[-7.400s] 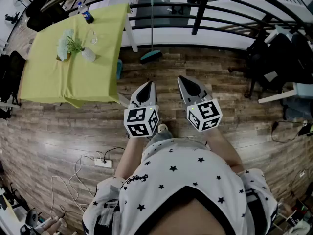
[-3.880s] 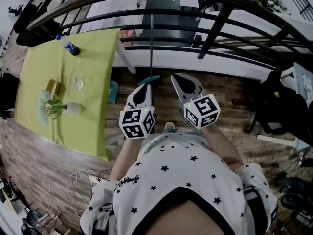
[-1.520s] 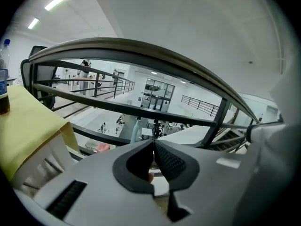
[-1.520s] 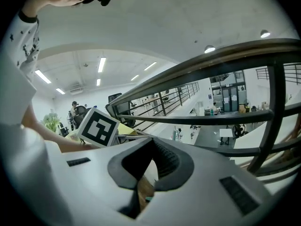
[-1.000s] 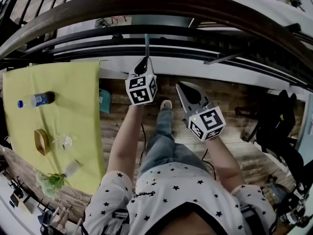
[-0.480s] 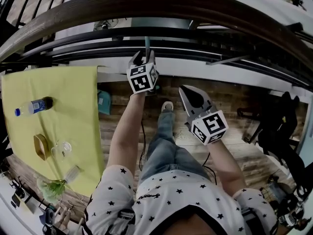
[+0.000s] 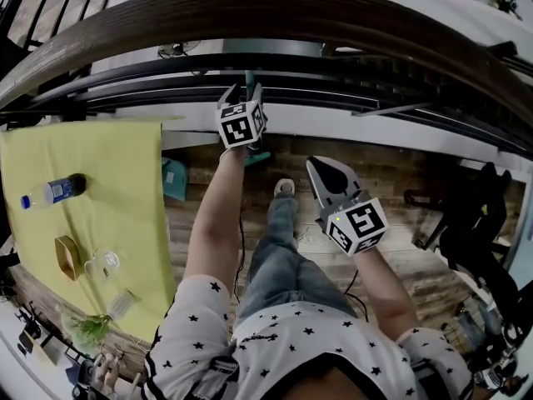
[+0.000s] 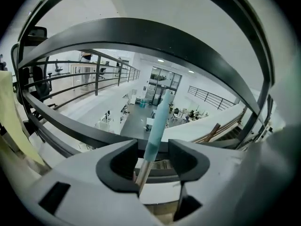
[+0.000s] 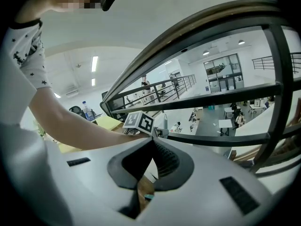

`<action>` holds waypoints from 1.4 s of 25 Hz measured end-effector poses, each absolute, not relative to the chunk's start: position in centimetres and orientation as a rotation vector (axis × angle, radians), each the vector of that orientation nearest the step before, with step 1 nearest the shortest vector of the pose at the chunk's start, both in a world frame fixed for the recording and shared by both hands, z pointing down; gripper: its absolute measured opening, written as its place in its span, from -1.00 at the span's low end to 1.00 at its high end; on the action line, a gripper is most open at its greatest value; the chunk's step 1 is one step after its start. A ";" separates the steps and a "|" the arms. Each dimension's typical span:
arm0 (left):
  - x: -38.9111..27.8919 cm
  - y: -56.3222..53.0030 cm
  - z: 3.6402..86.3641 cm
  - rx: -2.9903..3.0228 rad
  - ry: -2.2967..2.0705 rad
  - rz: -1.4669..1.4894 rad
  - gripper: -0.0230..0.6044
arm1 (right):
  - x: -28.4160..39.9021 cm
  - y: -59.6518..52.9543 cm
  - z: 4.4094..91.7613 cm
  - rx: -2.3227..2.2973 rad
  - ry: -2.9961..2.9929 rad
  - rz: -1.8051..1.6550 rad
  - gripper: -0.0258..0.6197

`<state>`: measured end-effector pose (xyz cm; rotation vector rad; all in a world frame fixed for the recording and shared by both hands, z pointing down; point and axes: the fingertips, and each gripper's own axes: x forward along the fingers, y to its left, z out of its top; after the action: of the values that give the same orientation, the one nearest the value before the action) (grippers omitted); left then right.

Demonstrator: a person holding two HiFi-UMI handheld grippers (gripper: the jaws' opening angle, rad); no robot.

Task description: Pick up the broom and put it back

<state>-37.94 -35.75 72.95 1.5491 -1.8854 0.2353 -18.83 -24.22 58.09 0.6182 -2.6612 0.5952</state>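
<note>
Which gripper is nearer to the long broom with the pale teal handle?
Left. The left gripper has just been opening its jaws, with the pale teal broom handle between them. The right gripper, shut, hangs back nearer the person, apart from it.

head: steeply down | 2 gripper views: facing railing (image 8: 141,32) | shared: railing

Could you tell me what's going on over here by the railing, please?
A person stands at a dark railing with a gripper in each hand. The left gripper is up at the broom handle, which stands between its jaws. The jaws have just been opening and now stand apart without pressing on it, so the broom seems to have been put back against the railing. The right gripper is shut and empty, held lower and off to the side.
</note>
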 end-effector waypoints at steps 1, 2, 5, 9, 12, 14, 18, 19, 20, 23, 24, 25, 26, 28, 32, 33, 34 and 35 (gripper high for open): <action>-38.1 -36.0 73.0 1.552 -1.891 0.230 -0.28 | -18.8 -24.2 58.3 0.615 -2.660 0.597 -0.94; -38.1 -36.2 73.0 1.556 -1.896 0.232 -0.28 | -18.9 -24.1 58.5 0.612 -2.658 0.598 -0.94; -38.1 -36.9 73.1 1.569 -1.903 0.263 -0.28 | -18.8 -23.9 58.7 0.609 -2.653 0.605 -0.94; -38.3 -37.4 73.3 1.561 -1.919 0.298 -0.52 | -18.5 -24.1 58.8 0.626 -2.650 0.610 -0.94; -38.2 -37.4 73.3 1.584 -1.933 0.352 -0.57 | -18.1 -24.2 58.8 0.637 -2.646 0.610 -0.94; -37.9 -37.2 73.3 1.609 -1.927 0.389 -0.59 | -18.0 -24.1 58.8 0.642 -2.645 0.612 -0.94; -37.1 -36.5 73.1 1.647 -1.909 0.440 -0.61 | -18.1 -23.6 58.7 0.645 -2.647 0.617 -0.94; -36.9 -36.2 73.0 1.652 -1.906 0.447 -0.61 | -18.2 -23.5 58.7 0.648 -2.648 0.620 -0.94; -36.8 -36.0 73.0 1.656 -1.904 0.454 -0.61 | -18.2 -23.4 58.6 0.651 -2.650 0.620 -0.94; -36.4 -35.4 72.6 1.663 -1.902 0.466 -0.61 | -18.2 -23.1 58.0 0.652 -2.659 0.610 -0.94; -36.4 -35.1 72.4 1.663 -1.904 0.466 -0.61 | -18.1 -22.9 57.8 0.653 -2.662 0.607 -0.94; -36.3 -34.8 72.2 1.662 -1.908 0.467 -0.61 | -18.0 -22.8 57.6 0.655 -2.665 0.603 -0.94; -36.3 -34.5 72.1 1.660 -1.915 0.467 -0.61 | -17.9 -22.7 57.5 0.659 -2.667 0.600 -0.94; -36.3 -33.8 71.9 1.658 -1.927 0.468 -0.62 | -17.7 -22.5 57.2 0.672 -2.670 0.592 -0.94; -35.7 -32.0 70.8 1.662 -1.943 0.469 -0.62 | -17.2 -21.9 56.6 0.696 -2.676 0.574 -0.94; -35.5 -31.5 70.6 1.665 -1.948 0.467 -0.62 | -17.1 -21.6 56.4 0.700 -2.679 0.569 -0.94; -35.2 -31.0 70.3 1.669 -1.953 0.465 -0.62 | -16.9 -21.4 56.1 0.703 -2.682 0.564 -0.94; -34.9 -30.5 70.1 1.673 -1.958 0.465 -0.62 | -16.8 -21.1 55.9 0.706 -2.685 0.559 -0.94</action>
<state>-34.92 -30.50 70.10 1.6732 -1.9578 0.4650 -16.80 -21.11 55.88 0.7063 -2.6854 0.5590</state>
